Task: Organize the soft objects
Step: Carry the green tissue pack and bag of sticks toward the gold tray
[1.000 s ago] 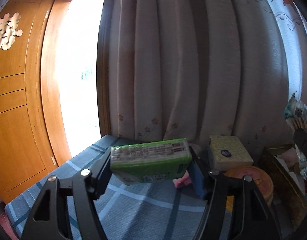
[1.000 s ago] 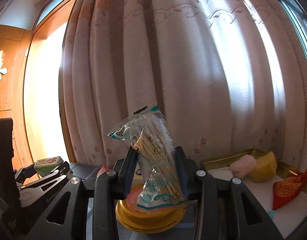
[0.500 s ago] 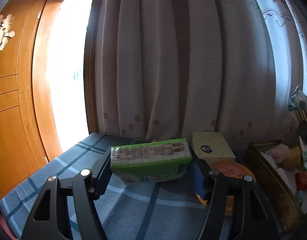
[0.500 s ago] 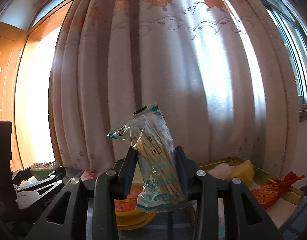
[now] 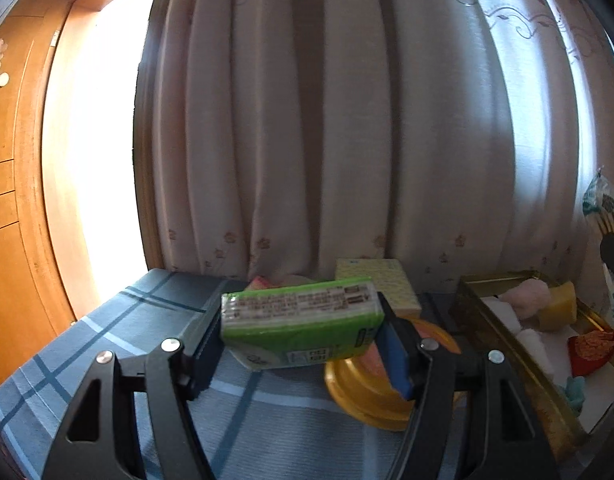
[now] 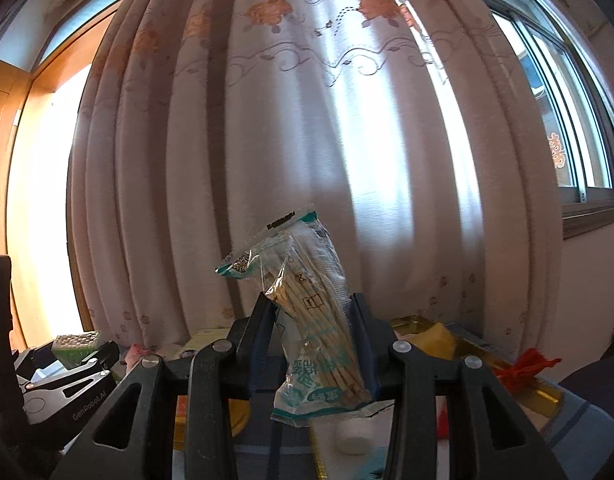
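My left gripper point(image 5: 303, 328) is shut on a green tissue pack point(image 5: 299, 320), held flat above the blue checked cloth point(image 5: 107, 344). The right gripper point(image 6: 311, 332) is shut on a clear bag of cotton swabs point(image 6: 311, 320), which stands tilted between the pads. In the right wrist view the left gripper point(image 6: 87, 356) with the green pack shows at the lower left. In the left wrist view the swab bag point(image 5: 605, 208) pokes in at the right edge. A gold tray point(image 5: 503, 340) at the right holds a pink puff point(image 5: 527, 296), a yellow sponge point(image 5: 563, 304) and a red pouch point(image 5: 591, 348).
A yellow tissue box point(image 5: 383, 284) stands by the curtain point(image 5: 347, 120). A round yellow tin point(image 5: 367, 388) lies under the left gripper's right finger. A small white lump point(image 6: 357, 438) rests in the tray below the right gripper. Wooden door frame point(image 5: 31, 200) at the left; window point(image 6: 567, 120) at the right.
Both grippers have swung right with their loads still held. The gold tray and its contents have come further into both views, and the wooden door has slid off left.
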Demonstrator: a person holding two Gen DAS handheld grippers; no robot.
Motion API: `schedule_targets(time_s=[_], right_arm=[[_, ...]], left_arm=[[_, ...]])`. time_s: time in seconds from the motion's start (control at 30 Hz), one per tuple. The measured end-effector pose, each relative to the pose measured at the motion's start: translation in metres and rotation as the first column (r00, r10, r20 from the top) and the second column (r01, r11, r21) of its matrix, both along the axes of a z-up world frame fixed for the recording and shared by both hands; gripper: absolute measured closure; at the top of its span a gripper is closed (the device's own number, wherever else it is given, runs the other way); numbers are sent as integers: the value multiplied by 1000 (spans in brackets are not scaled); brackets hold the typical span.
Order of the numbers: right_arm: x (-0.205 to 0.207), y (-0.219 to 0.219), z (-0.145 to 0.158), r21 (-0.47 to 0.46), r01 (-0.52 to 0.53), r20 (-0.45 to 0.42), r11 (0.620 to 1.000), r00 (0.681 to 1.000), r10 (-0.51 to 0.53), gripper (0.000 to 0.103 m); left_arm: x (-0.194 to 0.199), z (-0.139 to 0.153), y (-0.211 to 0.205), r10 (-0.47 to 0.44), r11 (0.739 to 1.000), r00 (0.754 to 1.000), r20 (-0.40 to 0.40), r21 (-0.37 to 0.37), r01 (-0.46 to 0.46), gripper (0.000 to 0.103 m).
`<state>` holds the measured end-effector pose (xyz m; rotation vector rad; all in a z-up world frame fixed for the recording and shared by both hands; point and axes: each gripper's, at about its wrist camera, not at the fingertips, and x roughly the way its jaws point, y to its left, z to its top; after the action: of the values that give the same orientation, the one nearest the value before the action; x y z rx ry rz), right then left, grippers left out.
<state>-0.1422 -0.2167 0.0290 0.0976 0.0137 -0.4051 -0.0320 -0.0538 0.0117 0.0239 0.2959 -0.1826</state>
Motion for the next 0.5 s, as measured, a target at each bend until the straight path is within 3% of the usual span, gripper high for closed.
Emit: schedule_targets(time_s=[0.43,0.5], right_arm=[[-21,-25,-2,-10,56,-7,998,998,-56,62],[-23,-31,-2,20,52,3,998,999,-52,62]], left_arm=[[-12,1,-39,-87,996,996,0,9,87,35],[-13,1,-45,-100,995,995,1,12,100,35]])
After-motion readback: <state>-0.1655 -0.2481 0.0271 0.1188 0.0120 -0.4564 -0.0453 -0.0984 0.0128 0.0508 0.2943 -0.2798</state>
